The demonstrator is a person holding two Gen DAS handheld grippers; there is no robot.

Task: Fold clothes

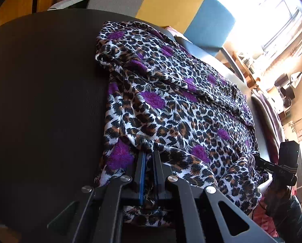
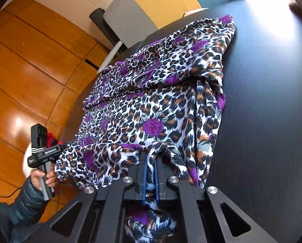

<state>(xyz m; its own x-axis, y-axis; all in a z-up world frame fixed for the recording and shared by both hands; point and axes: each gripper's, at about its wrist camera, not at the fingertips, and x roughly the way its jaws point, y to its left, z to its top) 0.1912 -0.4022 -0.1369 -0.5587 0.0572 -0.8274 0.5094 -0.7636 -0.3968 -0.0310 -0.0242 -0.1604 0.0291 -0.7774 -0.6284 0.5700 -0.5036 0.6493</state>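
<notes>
Both my grippers, left gripper (image 1: 148,154) and right gripper (image 2: 151,156), clamp the near hem of the leopard-and-purple-flower print garment (image 1: 171,101) on the round black table (image 1: 39,101); uneven pulling risks bunching or slippage.

Dark table (image 1: 39,101), wooden floor (image 2: 29,70), sunlit window (image 1: 272,10).

The leopard-print cloth (image 1: 171,105) hides much of the dark bench (image 1: 39,101) and the tips of both tools, and window glare whitens the room
</notes>
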